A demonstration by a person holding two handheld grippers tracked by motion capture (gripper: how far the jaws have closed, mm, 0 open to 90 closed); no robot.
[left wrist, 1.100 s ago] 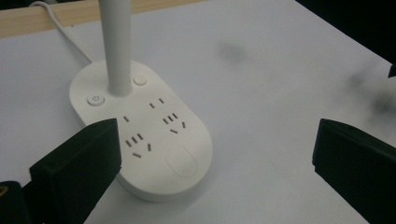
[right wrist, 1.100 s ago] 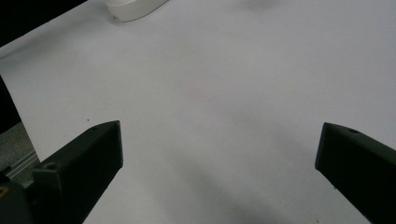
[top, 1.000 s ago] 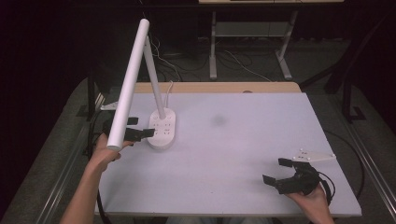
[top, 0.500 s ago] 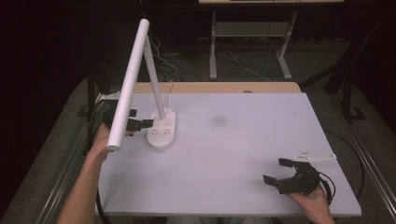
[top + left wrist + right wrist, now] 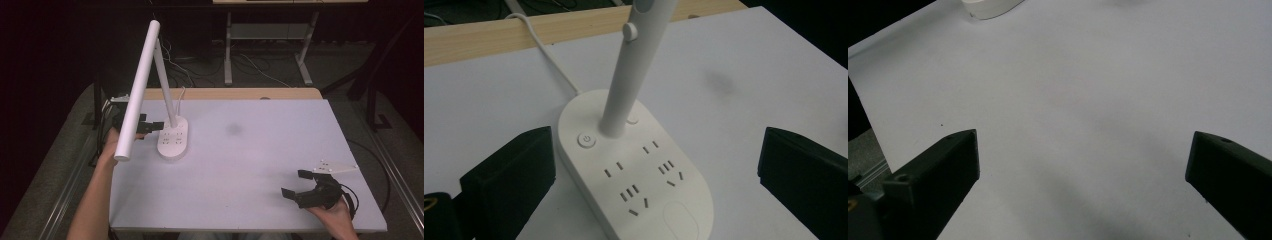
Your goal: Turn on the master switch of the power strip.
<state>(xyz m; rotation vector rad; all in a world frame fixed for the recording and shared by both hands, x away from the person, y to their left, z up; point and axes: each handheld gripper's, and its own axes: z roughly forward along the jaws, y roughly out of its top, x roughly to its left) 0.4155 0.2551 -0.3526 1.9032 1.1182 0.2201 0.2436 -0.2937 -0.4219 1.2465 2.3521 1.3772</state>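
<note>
A white desk lamp [image 5: 172,140] stands on the left part of the white table [image 5: 260,165], towards the far edge. Its oval base carries several socket outlets and a round power button [image 5: 586,140]; a slanted stem [image 5: 629,85] rises from the back half of the base, beside the button. In the high view a long white tube [image 5: 137,90], the lamp head, slopes from the top of the stem down towards the near left and ends above the person's left forearm. A white cord [image 5: 546,50] runs from the base's far end towards the wooden strip [image 5: 230,93] along the far edge of the table.

The left gripper [image 5: 150,126] sits at the left side of the base, jaws spread wide and grasping nothing. In the left gripper view the base lies between the two jaws: the left jaw is just beside the base's rim near the power button, the right jaw stands well apart from it. Contact between jaw and base cannot be confirmed.

The right gripper [image 5: 307,186] rests in the person's hand at the near right corner of the table, well apart from the lamp. Its jaws are spread wide and grasp nothing; bare table surface lies between them in the right gripper view, where an edge of the lamp base [image 5: 990,7] shows at the top.
</note>
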